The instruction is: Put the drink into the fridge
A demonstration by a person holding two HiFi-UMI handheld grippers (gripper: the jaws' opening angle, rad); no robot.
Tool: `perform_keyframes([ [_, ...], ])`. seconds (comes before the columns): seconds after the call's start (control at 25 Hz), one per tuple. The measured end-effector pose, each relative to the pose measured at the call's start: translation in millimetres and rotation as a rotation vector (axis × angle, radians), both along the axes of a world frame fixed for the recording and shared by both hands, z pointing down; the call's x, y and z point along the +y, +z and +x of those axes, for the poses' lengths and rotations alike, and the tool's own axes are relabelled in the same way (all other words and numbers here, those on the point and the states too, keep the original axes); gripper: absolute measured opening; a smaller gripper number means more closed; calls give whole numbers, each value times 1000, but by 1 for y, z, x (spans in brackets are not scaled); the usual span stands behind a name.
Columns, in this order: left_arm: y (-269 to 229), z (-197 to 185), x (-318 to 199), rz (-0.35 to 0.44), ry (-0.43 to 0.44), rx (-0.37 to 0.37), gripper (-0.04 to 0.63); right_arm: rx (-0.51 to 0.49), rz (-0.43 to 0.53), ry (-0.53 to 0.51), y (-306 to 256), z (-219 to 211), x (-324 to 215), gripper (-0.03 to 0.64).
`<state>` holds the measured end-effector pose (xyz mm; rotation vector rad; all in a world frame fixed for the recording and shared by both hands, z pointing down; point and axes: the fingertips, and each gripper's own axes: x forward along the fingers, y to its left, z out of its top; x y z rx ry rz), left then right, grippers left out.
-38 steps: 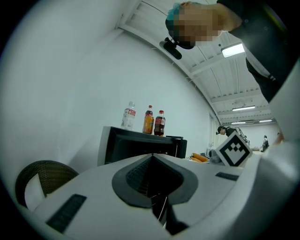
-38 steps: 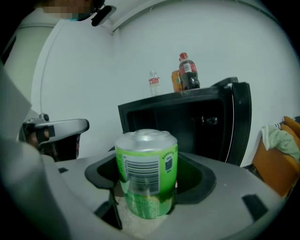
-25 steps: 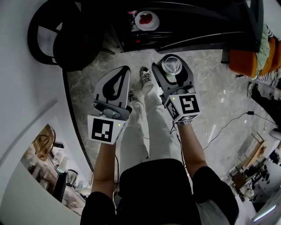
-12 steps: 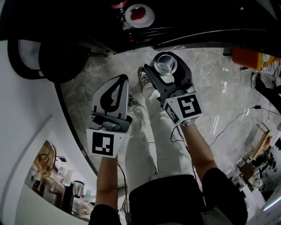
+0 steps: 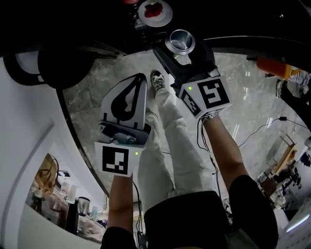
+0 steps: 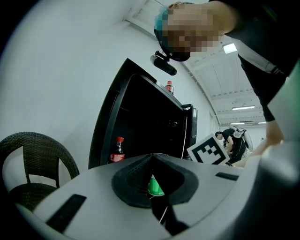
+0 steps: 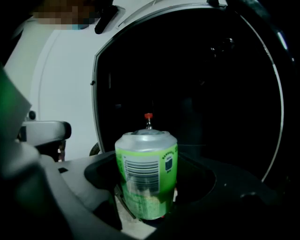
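A green drink can (image 7: 146, 168) stands upright between the jaws of my right gripper (image 7: 150, 180), which is shut on it. In the head view the can's silver top (image 5: 181, 41) sits at the edge of the fridge's dark opening (image 5: 233, 19), with the right gripper (image 5: 181, 35) reaching forward. The fridge (image 6: 145, 122) stands open, its inside black. My left gripper (image 5: 141, 78) hangs lower and to the left, its jaws shut together on nothing, and the left gripper (image 6: 152, 156) points at the fridge.
A cola bottle (image 6: 116, 151) stands at the fridge's left side, and a red-capped bottle (image 7: 148, 119) shows beyond the can. A plate with something red (image 5: 154, 10) lies inside. A dark wicker chair (image 6: 33, 164) stands left of the fridge. The floor is grey marble (image 5: 252, 112).
My right gripper has carried the can forward, from over the floor to the edge of the fridge's dark opening. The left gripper has stayed shut and hardly shifted.
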<state>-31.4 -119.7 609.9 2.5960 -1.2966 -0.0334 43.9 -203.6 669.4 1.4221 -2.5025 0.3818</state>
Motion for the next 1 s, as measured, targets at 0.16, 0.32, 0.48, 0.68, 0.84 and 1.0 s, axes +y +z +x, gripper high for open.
perform_keyframes([
  [0.16, -1, 2, -4, -3, -5, 4, 9, -2, 26, -6, -4, -2, -33, 333],
  [0.32, 0, 1, -10, -4, -22, 9, 9, -21, 25, 16, 2, 2, -64, 333],
  [0.48, 1, -5, -15, -5, -44, 6, 9, -2, 32, 18, 10, 2, -87, 333],
  [0.68, 5, -21, -16, -19, -89, 9, 9, 28, 40, 17, 22, -2, -105, 333],
  [0.84, 5, -23, -15, -23, -101, 5, 9, 45, 52, 8, 27, -2, -116, 333],
  [1.0, 6, -23, -18, -26, -108, 2, 9, 30, 70, 9, 27, -2, -128, 333],
])
